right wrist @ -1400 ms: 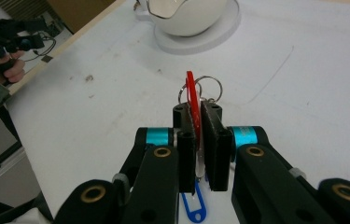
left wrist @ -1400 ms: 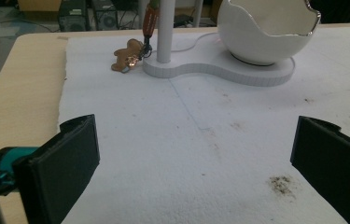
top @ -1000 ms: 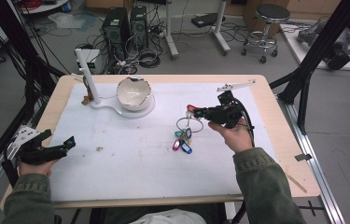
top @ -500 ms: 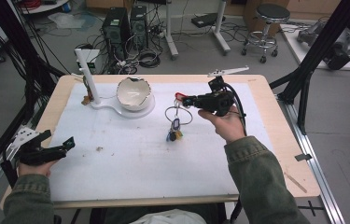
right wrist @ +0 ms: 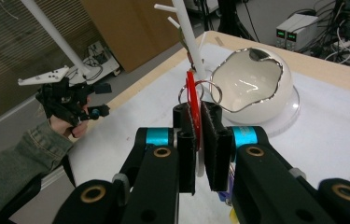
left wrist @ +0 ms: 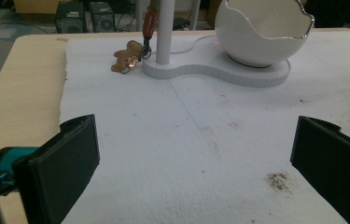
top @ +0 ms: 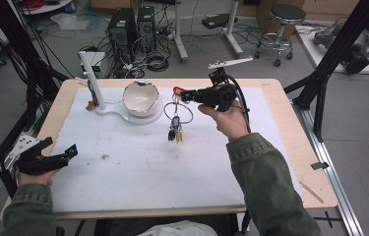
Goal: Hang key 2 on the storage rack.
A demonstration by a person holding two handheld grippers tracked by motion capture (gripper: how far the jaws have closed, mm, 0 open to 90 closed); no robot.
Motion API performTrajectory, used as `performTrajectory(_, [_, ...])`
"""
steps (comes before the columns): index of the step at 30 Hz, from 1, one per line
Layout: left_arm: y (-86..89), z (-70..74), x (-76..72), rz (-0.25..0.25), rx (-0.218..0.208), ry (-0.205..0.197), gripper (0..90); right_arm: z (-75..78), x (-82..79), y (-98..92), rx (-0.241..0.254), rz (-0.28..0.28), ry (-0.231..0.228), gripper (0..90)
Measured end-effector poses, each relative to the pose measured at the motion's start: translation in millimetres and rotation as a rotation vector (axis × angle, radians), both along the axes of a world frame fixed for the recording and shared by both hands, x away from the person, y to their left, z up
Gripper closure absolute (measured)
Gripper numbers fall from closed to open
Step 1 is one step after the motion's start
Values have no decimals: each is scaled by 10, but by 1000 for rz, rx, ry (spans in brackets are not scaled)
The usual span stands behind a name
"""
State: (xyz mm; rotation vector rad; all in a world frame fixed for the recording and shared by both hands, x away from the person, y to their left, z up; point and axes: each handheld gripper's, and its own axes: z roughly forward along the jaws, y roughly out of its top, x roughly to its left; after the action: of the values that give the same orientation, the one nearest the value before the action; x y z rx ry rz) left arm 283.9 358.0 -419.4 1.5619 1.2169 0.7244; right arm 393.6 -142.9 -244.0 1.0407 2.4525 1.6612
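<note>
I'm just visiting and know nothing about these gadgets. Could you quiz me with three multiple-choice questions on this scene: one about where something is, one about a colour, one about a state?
1. Where is the bunch of keys?
A. Hanging in the air from the right gripper
B. Lying inside the white bowl
C. Hooked on the white stand

2. What colour is the tag pinched between the right gripper's jaws?
A. Green
B. Red
C. Yellow

3. How do the left gripper's jaws stand?
A. Shut on a key
B. Shut on nothing
C. Open, with nothing between them

Answers:
1. A: in the high view the keys dangle on a ring below the gripper's tip, above the white mat.
2. B: the right gripper view shows a red tag clamped between the pads.
3. C: the left gripper view shows both jaws wide apart over bare mat.
</note>
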Motion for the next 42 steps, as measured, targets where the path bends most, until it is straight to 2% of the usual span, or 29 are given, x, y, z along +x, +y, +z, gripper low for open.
performTrajectory(10, [0, 3, 2, -1, -2, -6, 17, 136, 82, 232, -3, 21, -2, 852])
performTrajectory(19, [4, 3, 4, -4, -4, -7, 17, 253, 138, 510, -24, 23, -42, 852])
performTrajectory(30, [19, 8, -3, -1, -14, -19, 17, 373, 95, 886, -9, -48, -113, 852])
performTrajectory(35, [21, 10, -5, 2, -18, -23, 17, 390, 87, 1052, -9, -53, -124, 852])
performTrajectory(42, [35, 13, -10, 2, -19, -25, 17, 362, 83, 1294, 20, -76, -128, 852])
